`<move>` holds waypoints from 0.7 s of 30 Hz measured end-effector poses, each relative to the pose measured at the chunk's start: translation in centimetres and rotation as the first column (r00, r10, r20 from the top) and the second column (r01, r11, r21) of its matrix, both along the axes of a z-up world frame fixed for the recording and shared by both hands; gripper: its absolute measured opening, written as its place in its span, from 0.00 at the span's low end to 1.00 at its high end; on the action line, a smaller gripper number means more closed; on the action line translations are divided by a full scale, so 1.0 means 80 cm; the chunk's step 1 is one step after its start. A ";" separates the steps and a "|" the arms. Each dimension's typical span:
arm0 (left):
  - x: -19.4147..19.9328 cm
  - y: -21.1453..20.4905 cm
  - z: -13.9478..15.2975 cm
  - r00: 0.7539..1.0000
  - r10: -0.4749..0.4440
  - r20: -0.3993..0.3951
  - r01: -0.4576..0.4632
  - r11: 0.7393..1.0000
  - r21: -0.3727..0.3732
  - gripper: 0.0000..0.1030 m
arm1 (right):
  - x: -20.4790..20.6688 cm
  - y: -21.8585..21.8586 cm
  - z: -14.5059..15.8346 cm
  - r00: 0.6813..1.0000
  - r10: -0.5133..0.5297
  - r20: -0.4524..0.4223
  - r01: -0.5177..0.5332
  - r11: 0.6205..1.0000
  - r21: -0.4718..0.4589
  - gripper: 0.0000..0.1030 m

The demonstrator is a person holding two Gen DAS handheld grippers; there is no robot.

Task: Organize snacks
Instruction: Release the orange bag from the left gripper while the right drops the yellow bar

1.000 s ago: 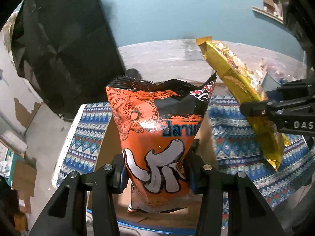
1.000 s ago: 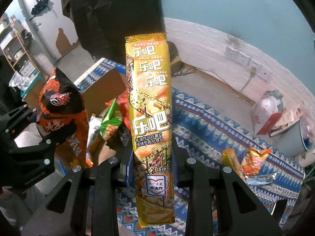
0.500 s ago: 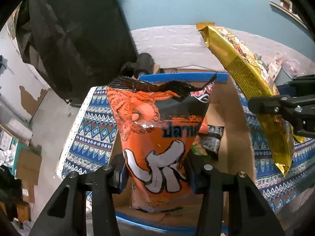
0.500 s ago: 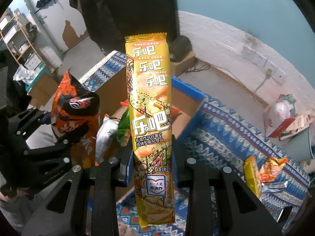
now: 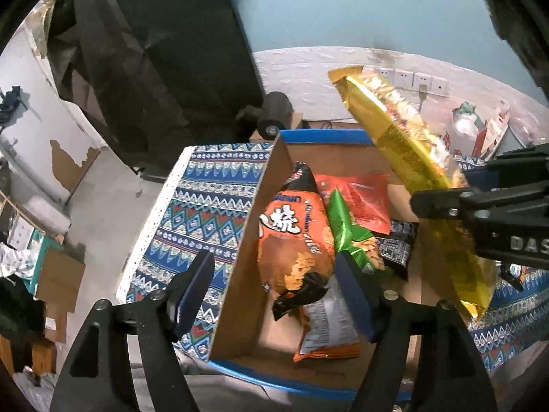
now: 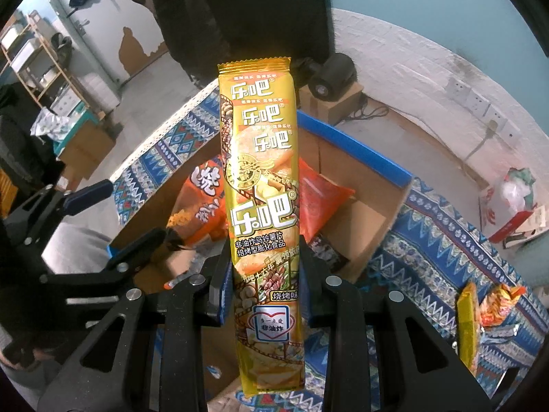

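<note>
An orange snack bag (image 5: 295, 240) lies inside the cardboard box (image 5: 240, 240), against its left wall. Above it my left gripper (image 5: 274, 274) has its jaws opening, and the pads are clear of the bag. The same bag (image 6: 202, 202) and left gripper (image 6: 120, 214) show at the left of the right wrist view. My right gripper (image 6: 264, 274) is shut on a long yellow snack pack (image 6: 260, 171), held upright over the box. In the left wrist view that yellow pack (image 5: 405, 144) slants in from the right.
The box also holds a red bag (image 5: 360, 199), a green bag (image 5: 350, 237), a black pack (image 5: 394, 247) and a white-and-orange pack (image 5: 326, 322). It stands on a blue patterned cloth (image 5: 206, 206). More snacks (image 6: 480, 309) lie on the cloth at the right.
My left gripper has let go of the orange bag, which dropped into the box. Both grippers moved forward over the box. The right one still holds the yellow pack.
</note>
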State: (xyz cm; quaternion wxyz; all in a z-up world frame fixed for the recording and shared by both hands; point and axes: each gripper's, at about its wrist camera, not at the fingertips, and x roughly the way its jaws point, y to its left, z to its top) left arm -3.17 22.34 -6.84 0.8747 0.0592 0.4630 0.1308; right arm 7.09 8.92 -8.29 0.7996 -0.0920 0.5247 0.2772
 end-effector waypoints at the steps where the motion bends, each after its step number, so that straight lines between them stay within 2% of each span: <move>1: -0.001 0.002 0.002 1.000 -0.001 0.003 0.001 1.000 0.001 0.72 | 0.002 0.005 -0.001 1.000 0.000 -0.003 0.000 1.000 0.002 0.28; 11: -0.009 0.018 0.006 1.000 0.026 0.011 -0.026 1.000 0.010 0.72 | 0.003 0.037 -0.032 0.999 0.015 -0.043 -0.016 1.000 -0.024 0.29; 13: -0.009 0.018 0.007 1.000 0.027 0.012 -0.027 1.000 0.007 0.72 | 0.003 0.039 -0.034 0.999 0.012 -0.052 -0.013 1.000 -0.018 0.35; 15: -0.008 0.016 0.008 1.000 0.023 0.017 -0.023 1.000 0.011 0.72 | 0.004 0.038 -0.032 0.999 0.009 -0.043 -0.010 1.000 -0.019 0.37; 18: -0.008 0.011 0.010 1.000 0.014 0.020 -0.014 1.000 0.012 0.72 | 0.002 0.031 -0.022 1.000 -0.001 -0.020 0.001 1.000 -0.013 0.56; 21: -0.006 0.002 0.011 1.000 -0.006 0.022 0.006 1.000 0.009 0.72 | 0.001 0.018 -0.011 1.000 -0.007 0.003 0.007 1.000 -0.031 0.57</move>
